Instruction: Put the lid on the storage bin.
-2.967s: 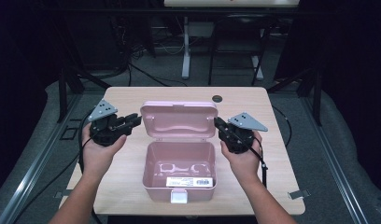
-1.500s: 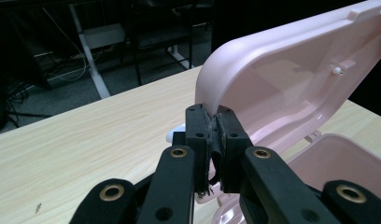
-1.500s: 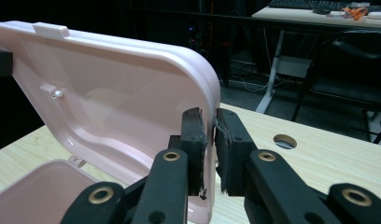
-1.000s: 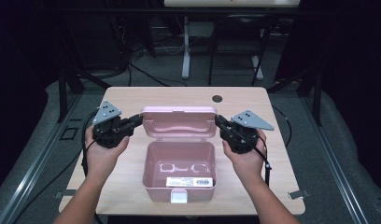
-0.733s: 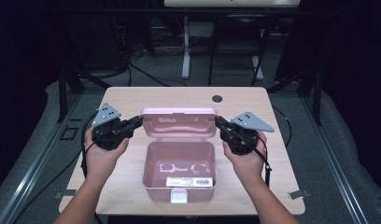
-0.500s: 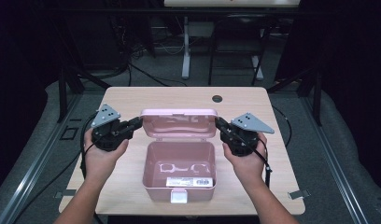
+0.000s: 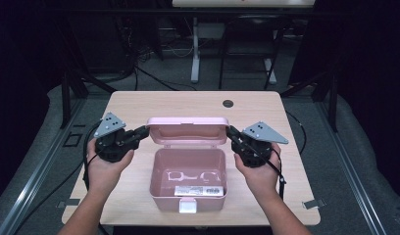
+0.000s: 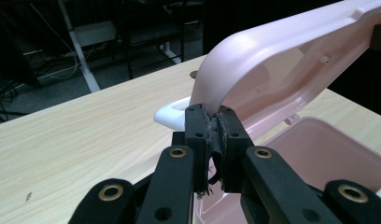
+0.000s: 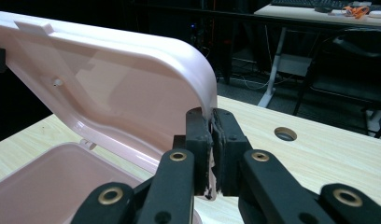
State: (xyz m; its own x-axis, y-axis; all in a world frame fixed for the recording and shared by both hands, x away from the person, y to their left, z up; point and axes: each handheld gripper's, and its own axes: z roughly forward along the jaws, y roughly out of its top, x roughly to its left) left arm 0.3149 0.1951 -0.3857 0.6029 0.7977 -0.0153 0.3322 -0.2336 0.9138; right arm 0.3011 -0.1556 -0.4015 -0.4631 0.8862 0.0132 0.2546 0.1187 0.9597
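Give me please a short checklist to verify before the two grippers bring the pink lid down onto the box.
1. Left gripper shut on the lid edge: ok.
2. Right gripper shut on the opposite lid edge: ok.
3. Both grips level with each other in the high view: ok.
4. Box rim free of objects: ok.
5. Contents lying flat on the box floor, below the rim: ok.
6. White front latch ready to catch: cannot tell.

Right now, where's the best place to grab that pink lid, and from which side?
By its thin side rims, one from each end. The lid stands half raised over the box, so both edges are exposed; the left gripper and right gripper already pinch them there.
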